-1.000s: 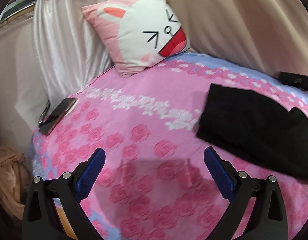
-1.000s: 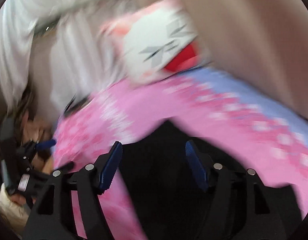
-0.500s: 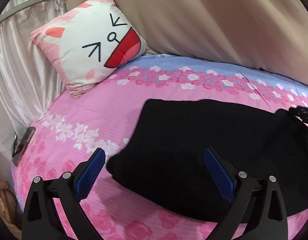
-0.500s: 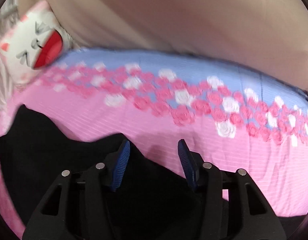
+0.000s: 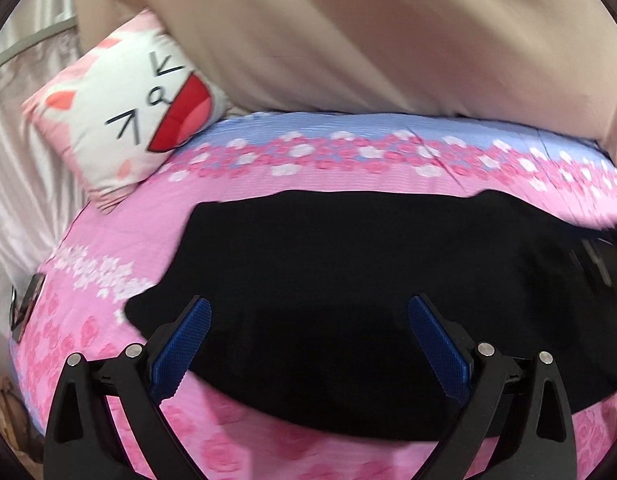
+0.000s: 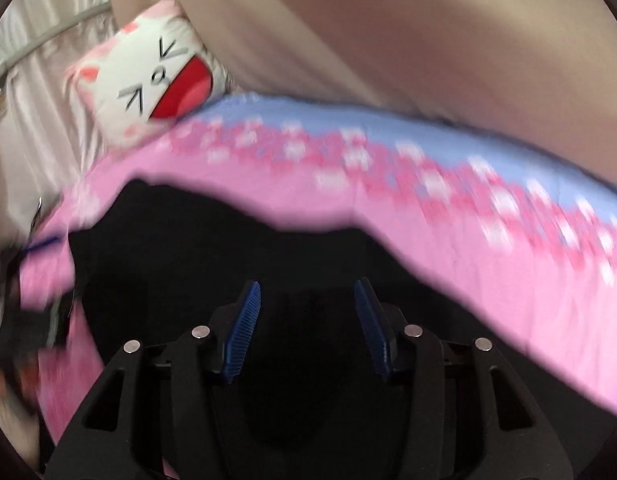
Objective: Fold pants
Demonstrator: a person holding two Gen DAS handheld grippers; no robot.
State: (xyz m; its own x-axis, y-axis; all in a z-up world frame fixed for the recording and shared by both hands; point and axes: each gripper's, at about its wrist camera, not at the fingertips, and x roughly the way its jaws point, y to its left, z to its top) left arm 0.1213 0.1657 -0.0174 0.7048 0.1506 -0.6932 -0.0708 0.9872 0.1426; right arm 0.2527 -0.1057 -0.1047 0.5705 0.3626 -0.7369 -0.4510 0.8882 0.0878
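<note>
Black pants (image 5: 368, 272) spread flat across pink floral bedspread (image 5: 308, 168), filling middle of left wrist view. Left gripper (image 5: 308, 328) at 6 o'clock, blue pads wide apart, clasping nothing. Cartoon pillow (image 5: 128, 108) at 10 o'clock.

Blurred in right wrist view: pants (image 6: 188, 260) from 9 to 6 o'clock. Right gripper (image 6: 308, 320) half open over black cloth, just been narrowing, pinching nothing visibly.

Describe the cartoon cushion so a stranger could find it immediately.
Start at the bed with the pink rose-print sheet. At its far left corner, against the beige curtain, leans a square pink-edged cushion. Unlike the flat black pants spread mid-bed, it bears a white cartoon face with a wide red mouth.
</note>
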